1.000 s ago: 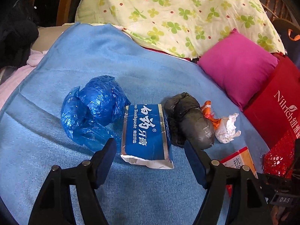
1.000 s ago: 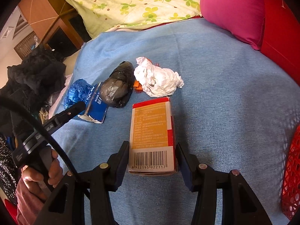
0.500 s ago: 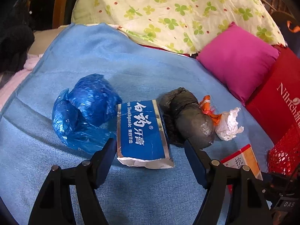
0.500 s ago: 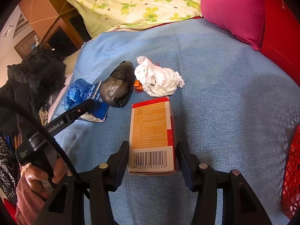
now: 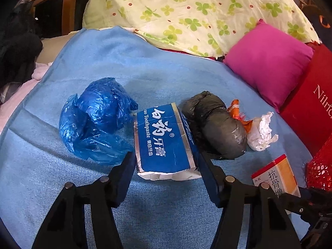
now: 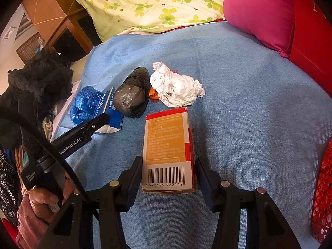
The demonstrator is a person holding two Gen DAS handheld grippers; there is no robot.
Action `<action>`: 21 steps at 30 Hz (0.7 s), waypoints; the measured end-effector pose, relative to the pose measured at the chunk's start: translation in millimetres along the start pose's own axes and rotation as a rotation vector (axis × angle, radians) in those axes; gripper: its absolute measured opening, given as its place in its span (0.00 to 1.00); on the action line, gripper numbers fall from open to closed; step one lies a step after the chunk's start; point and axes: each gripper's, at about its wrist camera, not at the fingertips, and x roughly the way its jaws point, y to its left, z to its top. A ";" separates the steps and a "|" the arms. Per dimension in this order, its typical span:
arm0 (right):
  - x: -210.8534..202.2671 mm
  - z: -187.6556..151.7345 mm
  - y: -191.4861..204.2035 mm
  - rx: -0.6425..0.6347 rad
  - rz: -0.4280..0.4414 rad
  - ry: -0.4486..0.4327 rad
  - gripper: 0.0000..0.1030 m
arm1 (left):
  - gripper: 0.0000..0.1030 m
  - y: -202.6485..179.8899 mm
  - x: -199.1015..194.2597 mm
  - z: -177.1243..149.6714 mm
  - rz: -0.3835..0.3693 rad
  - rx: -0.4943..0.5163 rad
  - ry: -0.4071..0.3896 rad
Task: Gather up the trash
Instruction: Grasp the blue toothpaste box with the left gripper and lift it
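Note:
A blue toothpaste box (image 5: 166, 139) lies on the blue blanket (image 5: 145, 68). My left gripper (image 5: 167, 166) is closing around its near end, and both pads touch its sides. An orange and red medicine box (image 6: 166, 147) lies flat on the blanket with my right gripper (image 6: 168, 172) shut on its barcode end. Beside the toothpaste box lie a crumpled blue plastic bag (image 5: 95, 120), a black bag bundle (image 5: 215, 124), an orange wrapper (image 5: 236, 112) and a white tissue wad (image 5: 261, 132). A hand (image 6: 41, 199) holds the left gripper at the right wrist view's left edge.
A red mesh basket (image 6: 323, 186) stands at the right edge. A pink pillow (image 5: 267, 62), a red bag (image 5: 311, 95) and a clover-print quilt (image 5: 197, 10) border the blanket at the back. Dark clothes (image 6: 35, 78) pile up on the left.
My left gripper has moved in over the toothpaste box and its fingers have narrowed onto the box's sides. The right gripper and the medicine box have not moved.

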 end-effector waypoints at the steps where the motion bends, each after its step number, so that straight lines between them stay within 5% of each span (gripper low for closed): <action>1: 0.2 -0.1 -0.2 -0.001 0.000 0.000 0.52 | 0.61 -0.6 -0.8 -0.8 0.001 0.006 -0.003; 21: -7.7 -1.7 2.8 -0.022 0.043 0.000 0.52 | 0.58 4.5 -70.9 -38.4 -0.052 -0.079 -0.022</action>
